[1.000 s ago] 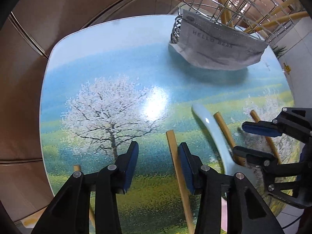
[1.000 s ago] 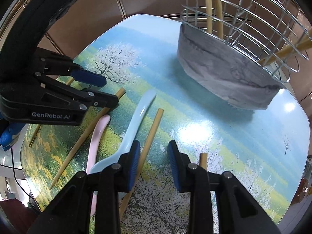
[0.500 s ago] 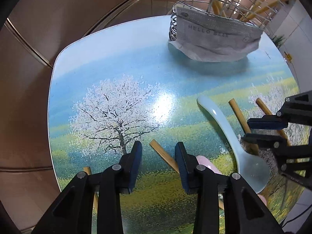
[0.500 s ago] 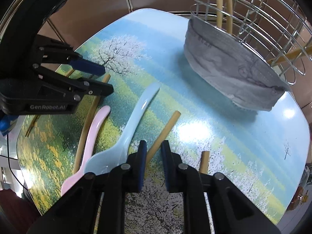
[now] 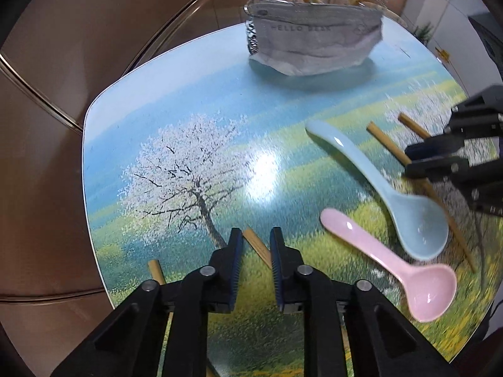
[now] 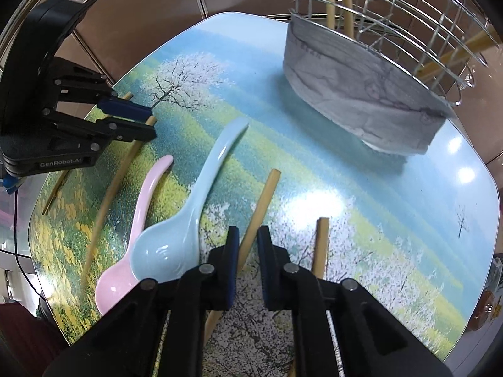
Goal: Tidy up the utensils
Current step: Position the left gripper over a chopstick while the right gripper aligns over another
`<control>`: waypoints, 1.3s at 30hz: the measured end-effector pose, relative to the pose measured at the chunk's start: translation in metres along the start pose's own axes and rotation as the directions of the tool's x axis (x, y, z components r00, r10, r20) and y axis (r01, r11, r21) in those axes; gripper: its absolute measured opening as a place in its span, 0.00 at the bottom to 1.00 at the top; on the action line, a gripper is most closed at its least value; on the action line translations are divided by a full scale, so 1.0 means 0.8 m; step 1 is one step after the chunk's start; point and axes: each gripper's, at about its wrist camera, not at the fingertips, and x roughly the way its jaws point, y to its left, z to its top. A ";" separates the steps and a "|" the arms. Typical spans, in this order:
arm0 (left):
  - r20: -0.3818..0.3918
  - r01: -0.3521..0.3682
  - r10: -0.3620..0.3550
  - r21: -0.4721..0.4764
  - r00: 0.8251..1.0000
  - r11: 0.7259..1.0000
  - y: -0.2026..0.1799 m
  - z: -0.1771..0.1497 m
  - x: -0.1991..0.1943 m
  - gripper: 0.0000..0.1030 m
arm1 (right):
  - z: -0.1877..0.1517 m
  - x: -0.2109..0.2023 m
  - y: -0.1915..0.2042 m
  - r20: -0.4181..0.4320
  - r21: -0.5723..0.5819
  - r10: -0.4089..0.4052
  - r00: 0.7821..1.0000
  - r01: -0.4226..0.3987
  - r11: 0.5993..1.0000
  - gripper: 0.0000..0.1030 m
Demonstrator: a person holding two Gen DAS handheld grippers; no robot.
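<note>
A light blue spoon (image 5: 386,185) (image 6: 195,207) and a pink spoon (image 5: 396,267) (image 6: 138,216) lie on the picture-printed table. Several bamboo chopsticks lie around them. My left gripper (image 5: 256,240) is shut on one chopstick (image 5: 257,246), which also shows in the right wrist view (image 6: 125,166). My right gripper (image 6: 248,238) is shut on another chopstick (image 6: 261,204), seen in the left wrist view (image 5: 386,147). A wire utensil basket (image 5: 314,6) (image 6: 393,25) wrapped in a grey mask holds several chopsticks at the far end.
A loose chopstick (image 6: 322,242) lies right of my right gripper, another (image 5: 155,270) left of my left gripper. The table edge (image 5: 91,169) drops to a brown tiled floor. The left gripper body (image 6: 47,103) stands at the table's left side.
Both grippers have closed from open onto their chopsticks. The left gripper has pulled back, so both spoons now show fully in its view.
</note>
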 end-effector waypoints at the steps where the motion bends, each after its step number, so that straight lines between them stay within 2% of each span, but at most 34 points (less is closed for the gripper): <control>1: 0.002 -0.004 0.004 0.012 1.000 1.000 -0.002 -0.005 -0.002 0.15 | -0.001 -0.001 0.002 -0.001 -0.001 -0.001 1.000 0.001 1.000 0.11; 5: 0.000 -0.006 0.006 0.015 1.000 1.000 -0.008 -0.021 -0.010 0.12 | -0.013 -0.005 0.009 -0.010 -0.009 -0.002 1.000 0.002 1.000 0.11; 12: -0.007 0.016 -0.017 -0.090 1.000 0.996 -0.002 -0.042 -0.018 0.12 | -0.039 -0.016 0.019 -0.026 -0.005 0.006 1.000 -0.006 1.000 0.11; 20: -0.049 0.003 -0.010 -0.136 0.999 0.991 0.002 -0.069 -0.029 0.11 | -0.069 -0.032 0.019 -0.051 0.013 -0.039 0.998 0.039 0.999 0.11; 26: -0.065 0.018 -0.030 -0.170 0.997 0.985 0.006 -0.085 -0.036 0.13 | -0.052 -0.030 0.014 -0.046 0.022 -0.044 0.998 0.045 0.999 0.12; 32: -0.075 0.038 -0.053 -0.191 0.996 0.981 0.021 -0.077 -0.029 0.14 | -0.016 -0.015 0.018 -0.051 -0.006 -0.052 0.997 0.051 0.999 0.12; 35: -0.080 0.052 -0.070 -0.213 0.994 0.976 0.036 -0.075 -0.026 0.19 | -0.003 -0.012 0.017 -0.062 -0.030 -0.055 0.997 0.053 0.998 0.12; 39: -0.087 0.056 -0.079 -0.234 0.993 0.971 0.046 -0.076 -0.025 0.20 | 0.009 -0.008 0.014 -0.085 -0.050 -0.058 0.995 0.054 0.997 0.12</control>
